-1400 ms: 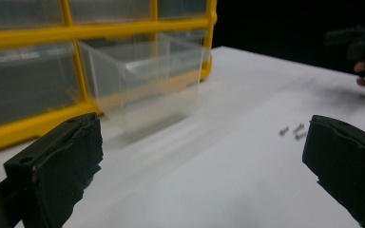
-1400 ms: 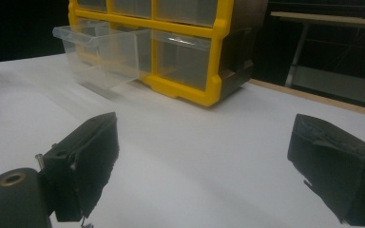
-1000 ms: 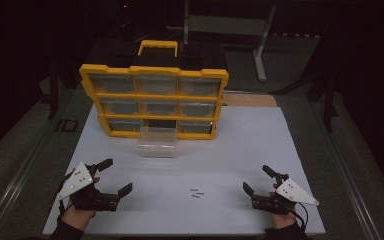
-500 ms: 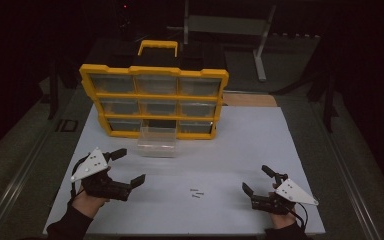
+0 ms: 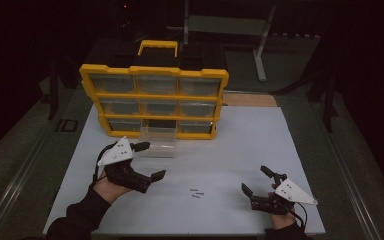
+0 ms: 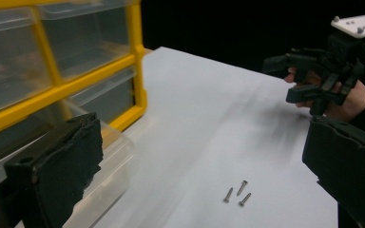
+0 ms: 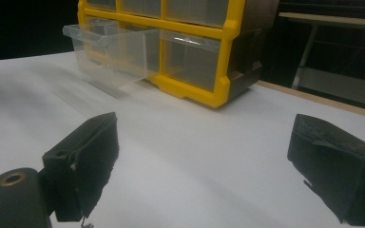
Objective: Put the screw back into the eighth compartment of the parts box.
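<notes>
A yellow drawer cabinet (image 5: pixel 155 102) stands upright at the back of the white table (image 5: pixel 240 145). Its clear bottom-middle drawer (image 5: pixel 157 141) is pulled out toward me and also shows as the drawer (image 7: pixel 111 47) in the right gripper view. Three small screws (image 5: pixel 196 193) lie loose on the table in front; in the left gripper view the screws (image 6: pixel 236 192) lie between the jaws' line of sight. My left gripper (image 5: pixel 149 161) is open, raised just left of the drawer. My right gripper (image 5: pixel 256 180) is open and empty near the front right edge.
The cabinet's yellow handle (image 5: pixel 157 46) sticks up behind it. A wooden board (image 5: pixel 250 100) lies at the table's back right. A metal frame (image 5: pixel 262 45) stands in the dark beyond. A rail (image 5: pixel 15 185) runs along the table's left side.
My left gripper has risen and moved forward and right, toward the pulled-out drawer. The right gripper has stayed put.
</notes>
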`<move>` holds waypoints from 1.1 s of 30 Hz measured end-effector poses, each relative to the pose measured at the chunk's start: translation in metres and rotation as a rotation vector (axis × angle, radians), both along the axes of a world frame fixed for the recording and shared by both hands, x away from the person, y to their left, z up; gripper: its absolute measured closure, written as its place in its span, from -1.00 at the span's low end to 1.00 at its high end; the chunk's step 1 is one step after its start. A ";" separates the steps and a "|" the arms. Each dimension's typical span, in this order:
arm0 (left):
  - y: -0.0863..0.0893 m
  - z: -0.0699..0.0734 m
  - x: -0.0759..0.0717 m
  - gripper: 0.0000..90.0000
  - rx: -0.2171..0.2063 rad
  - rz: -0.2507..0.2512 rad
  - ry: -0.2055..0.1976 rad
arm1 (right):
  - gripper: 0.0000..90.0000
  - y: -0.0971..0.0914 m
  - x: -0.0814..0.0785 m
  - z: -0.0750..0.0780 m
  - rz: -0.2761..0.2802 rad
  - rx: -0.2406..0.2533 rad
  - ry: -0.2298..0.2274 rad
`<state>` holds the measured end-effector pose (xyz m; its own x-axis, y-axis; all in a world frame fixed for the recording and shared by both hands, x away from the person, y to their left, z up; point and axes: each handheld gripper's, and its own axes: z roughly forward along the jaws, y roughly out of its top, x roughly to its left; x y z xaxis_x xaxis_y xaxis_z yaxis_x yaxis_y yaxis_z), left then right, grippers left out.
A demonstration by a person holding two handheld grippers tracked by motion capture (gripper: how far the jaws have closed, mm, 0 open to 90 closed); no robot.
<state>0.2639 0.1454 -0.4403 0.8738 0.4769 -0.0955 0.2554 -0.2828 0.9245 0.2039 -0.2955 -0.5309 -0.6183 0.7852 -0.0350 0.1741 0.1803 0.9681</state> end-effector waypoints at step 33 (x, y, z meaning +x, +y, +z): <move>-0.087 -0.050 0.018 -0.04 0.213 -0.268 0.116 | -0.77 0.001 0.001 -0.001 0.027 0.009 0.012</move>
